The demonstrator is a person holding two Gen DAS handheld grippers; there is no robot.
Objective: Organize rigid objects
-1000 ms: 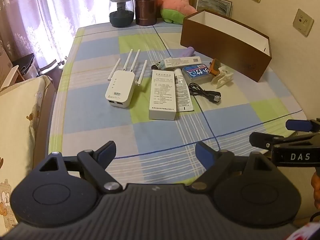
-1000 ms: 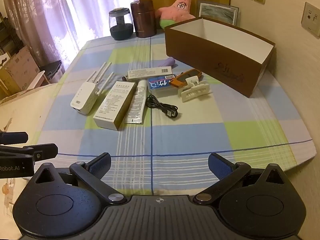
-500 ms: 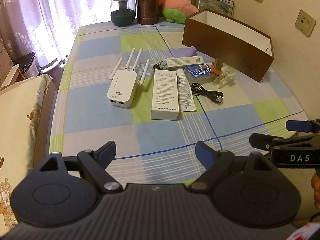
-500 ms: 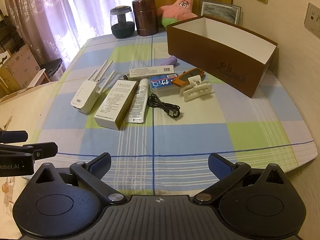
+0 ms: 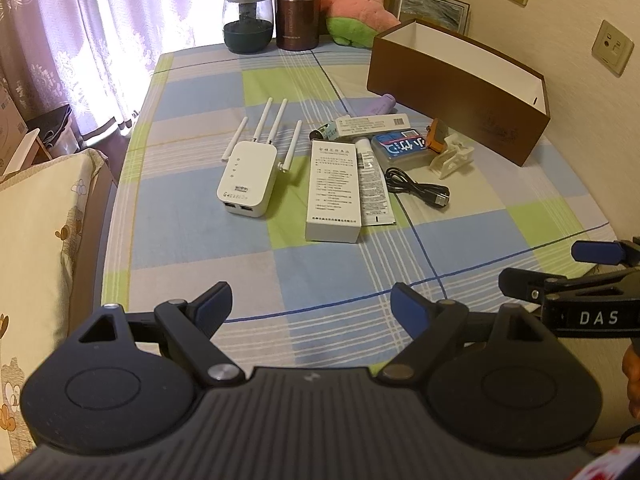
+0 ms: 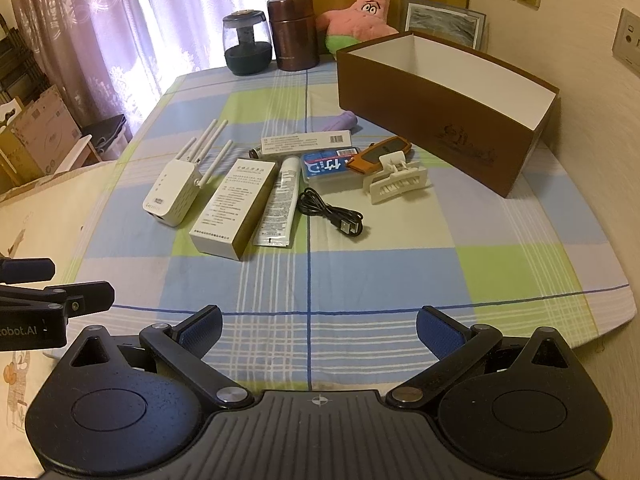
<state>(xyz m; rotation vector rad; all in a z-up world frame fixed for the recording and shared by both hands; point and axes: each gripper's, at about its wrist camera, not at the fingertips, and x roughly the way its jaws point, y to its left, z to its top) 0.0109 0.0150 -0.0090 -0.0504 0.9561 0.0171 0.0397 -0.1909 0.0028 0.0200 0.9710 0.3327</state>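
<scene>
Loose items lie mid-table: a white router with antennas [image 5: 248, 178] [image 6: 172, 192], a long white box [image 5: 334, 190] [image 6: 234, 206], a white tube [image 5: 372, 184] [image 6: 280, 200], a black USB cable [image 5: 416, 190] [image 6: 330, 212], a blue pack [image 5: 402, 148] [image 6: 330, 166], a white clip [image 5: 452, 156] [image 6: 396, 182] and an orange device [image 6: 380, 154]. An empty brown box [image 5: 460, 96] [image 6: 440, 112] stands at the right. My left gripper [image 5: 311, 304] and right gripper [image 6: 318, 330] are both open and empty above the near table edge.
A dark jar [image 6: 246, 44], a brown canister [image 6: 294, 32] and a pink star plush [image 6: 360, 12] stand at the table's far edge. A flat white box [image 6: 306, 142] and a purple cylinder [image 6: 342, 122] lie near the brown box. A cushion [image 5: 36, 240] sits left of the table.
Both grippers have moved slightly forward toward the table, so the objects look a little nearer. Nothing on the table has moved.
</scene>
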